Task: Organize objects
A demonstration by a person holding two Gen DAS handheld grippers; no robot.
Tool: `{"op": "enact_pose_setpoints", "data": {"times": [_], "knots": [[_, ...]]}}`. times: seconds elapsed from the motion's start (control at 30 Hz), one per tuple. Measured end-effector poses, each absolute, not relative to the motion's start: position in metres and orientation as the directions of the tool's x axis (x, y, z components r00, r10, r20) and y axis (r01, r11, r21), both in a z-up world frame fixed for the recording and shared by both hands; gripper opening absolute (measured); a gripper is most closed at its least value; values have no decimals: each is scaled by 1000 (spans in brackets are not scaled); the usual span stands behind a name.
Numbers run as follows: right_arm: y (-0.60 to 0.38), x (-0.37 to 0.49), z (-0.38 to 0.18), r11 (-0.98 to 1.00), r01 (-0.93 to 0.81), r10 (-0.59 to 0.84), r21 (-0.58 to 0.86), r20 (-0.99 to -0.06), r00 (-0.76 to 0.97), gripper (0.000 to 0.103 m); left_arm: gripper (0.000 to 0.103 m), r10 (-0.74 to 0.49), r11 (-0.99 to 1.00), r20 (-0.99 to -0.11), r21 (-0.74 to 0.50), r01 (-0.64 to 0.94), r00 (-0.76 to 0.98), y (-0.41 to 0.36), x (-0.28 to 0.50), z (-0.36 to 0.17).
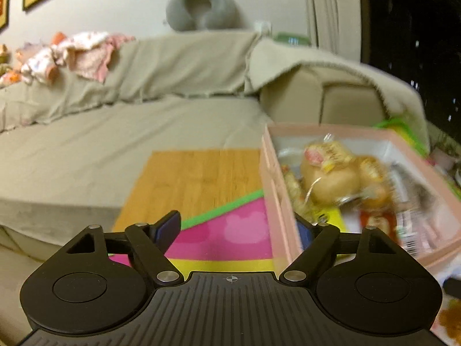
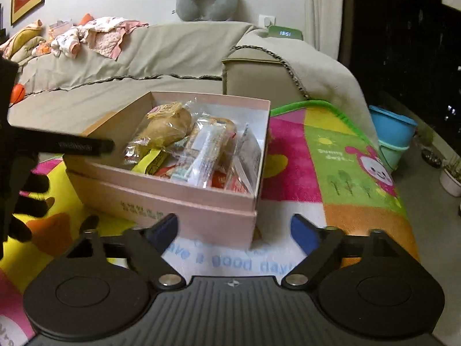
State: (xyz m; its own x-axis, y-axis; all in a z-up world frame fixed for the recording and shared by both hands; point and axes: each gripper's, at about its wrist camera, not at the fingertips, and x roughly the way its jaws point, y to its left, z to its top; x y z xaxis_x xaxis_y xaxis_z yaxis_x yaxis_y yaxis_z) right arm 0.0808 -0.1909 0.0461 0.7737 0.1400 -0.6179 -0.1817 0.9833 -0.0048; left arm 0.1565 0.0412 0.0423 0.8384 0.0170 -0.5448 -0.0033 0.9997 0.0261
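Right wrist view: 2 grippers, right (image 2: 234,232) and left (image 1: 239,232), jaws wide and empty; box (image 2: 184,201) at centre brims, so added packets (image 2: 201,147) may spill.

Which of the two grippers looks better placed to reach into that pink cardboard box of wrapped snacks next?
Probably the right gripper: open and empty, it faces the pink cardboard box straight ahead. The left gripper, also open and empty, has the box off to its right side.
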Motion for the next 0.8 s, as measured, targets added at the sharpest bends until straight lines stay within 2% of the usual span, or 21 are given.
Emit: {"op": "enact_pose_setpoints", "data": {"times": [0.07, 0.17, 0.37, 0.47, 0.67, 0.8], "knots": [[-194, 72, 47, 984, -176, 152, 25, -631, 761, 103, 83, 20, 999, -502, 35, -3, 865, 39, 131, 54], [-198, 49, 43, 983, -173, 167, 57, -662, 731, 103, 83, 26, 997, -458, 72, 8, 889, 36, 87, 60], [-191, 17, 25, 989, -144, 127, 38, -719, 683, 103, 83, -67, 994, -595, 28, 104, 801, 17, 19, 33], [-186, 14, 21, 990, -142, 96, -7, -708, 700, 103, 84, -108, 990, -654, -1, 142, 749, 1, 7, 14], [-191, 12, 13, 992, -122, 110, 30, -666, 738, 103, 87, -32, 998, -604, 18, 54, 796, -6, -3, 4], [-192, 5, 10, 993, -112, 109, 34, -631, 768, 103, 86, -35, 999, -591, 7, 49, 806, -4, -5, 2]]}}
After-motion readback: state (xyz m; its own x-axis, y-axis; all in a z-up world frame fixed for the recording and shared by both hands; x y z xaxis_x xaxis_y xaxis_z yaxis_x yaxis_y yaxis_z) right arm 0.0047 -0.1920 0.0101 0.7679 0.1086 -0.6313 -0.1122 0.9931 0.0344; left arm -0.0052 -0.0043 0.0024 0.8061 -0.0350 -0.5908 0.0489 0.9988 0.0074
